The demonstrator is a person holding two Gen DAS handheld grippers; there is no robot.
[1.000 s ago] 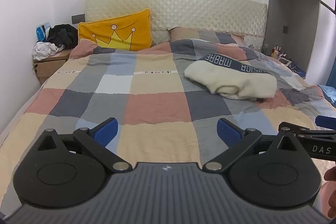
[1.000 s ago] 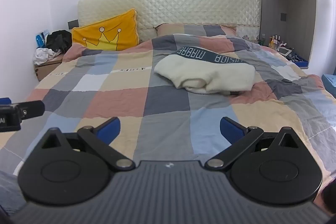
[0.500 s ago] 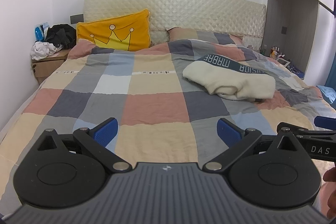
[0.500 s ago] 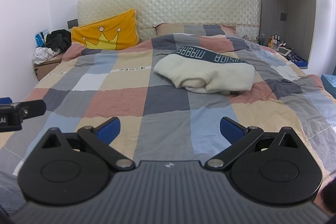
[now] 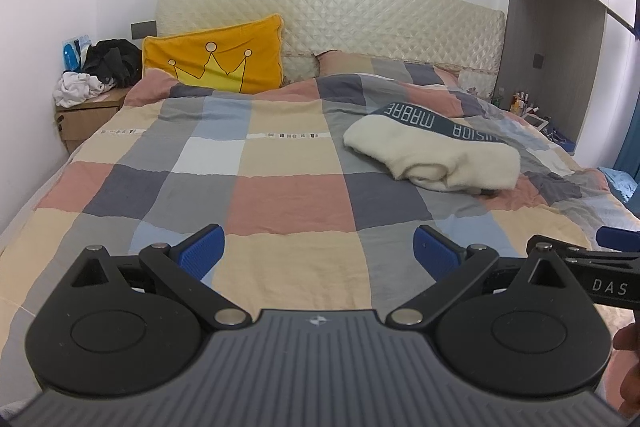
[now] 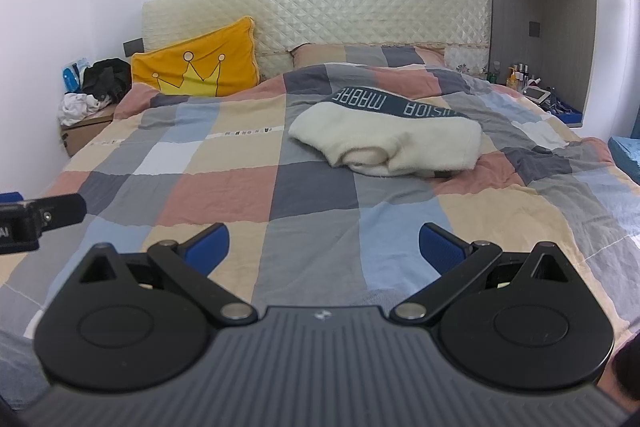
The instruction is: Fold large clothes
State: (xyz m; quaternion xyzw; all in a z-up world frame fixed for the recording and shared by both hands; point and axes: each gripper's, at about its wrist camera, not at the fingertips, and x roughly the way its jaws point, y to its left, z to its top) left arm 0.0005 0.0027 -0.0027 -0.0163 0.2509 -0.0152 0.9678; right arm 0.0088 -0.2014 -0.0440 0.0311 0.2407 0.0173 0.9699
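— On the checked quilt (image 5: pixel 280 203), right of the middle and well ahead of both my claws, lies the cream garment (image 5: pixel 432 155), bunched into a loose roll with a dark lettered band (image 5: pixel 436 121) along its far edge. My left gripper (image 5: pixel 318 253) and my right gripper (image 6: pixel 324 247) are both spread wide, blue pads apart, with nothing between them, hanging over the near end of the bed.

— What could go wrong from here?

— I judge the lump is several layers thick. If I pinch the top of the roll I may catch only one layer, or all of them, and lift a tangle instead of an edge. The quilt is soft and wrinkled too, so a low bite could take bedding along with the cloth. And my two claws sit close side by side; reaching for the same end, they could knock each other.

— Which way does it lie?

— Its long axis runs roughly across the bed, slanting from the far left, nearer the yellow crown pillow (image 5: pixel 216 61), to the near right. The rolled, open end faces me and the right edge of the bed; the banded edge faces the headboard (image 5: pixel 360 11). I cannot tell which end is the collar.
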